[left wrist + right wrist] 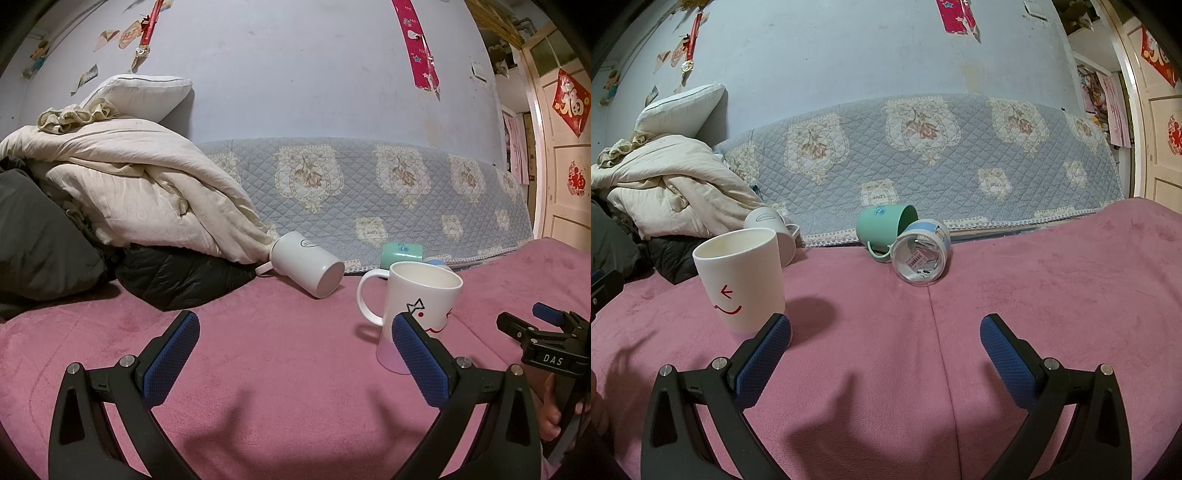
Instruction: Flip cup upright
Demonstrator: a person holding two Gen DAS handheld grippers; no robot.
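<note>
A white mug with a red smile face [417, 314] [740, 280] stands upright on the pink bed cover. A plain white mug [306, 264] [772, 230] lies on its side by the bedding. A green mug [882, 229] [400, 255] and a clear blue-rimmed cup [919, 256] lie on their sides near the quilted backrest. My left gripper [295, 354] is open and empty, its right finger just in front of the smile mug. My right gripper [886, 350] is open and empty, the smile mug beside its left finger; it also shows in the left wrist view [546, 325].
Piled cream bedding [129, 192] and a dark jacket [173, 277] fill the left. A blue quilted backrest [369, 184] runs along the wall. A door [565, 147] stands at the right. The pink bed cover [1034, 295] spreads in front.
</note>
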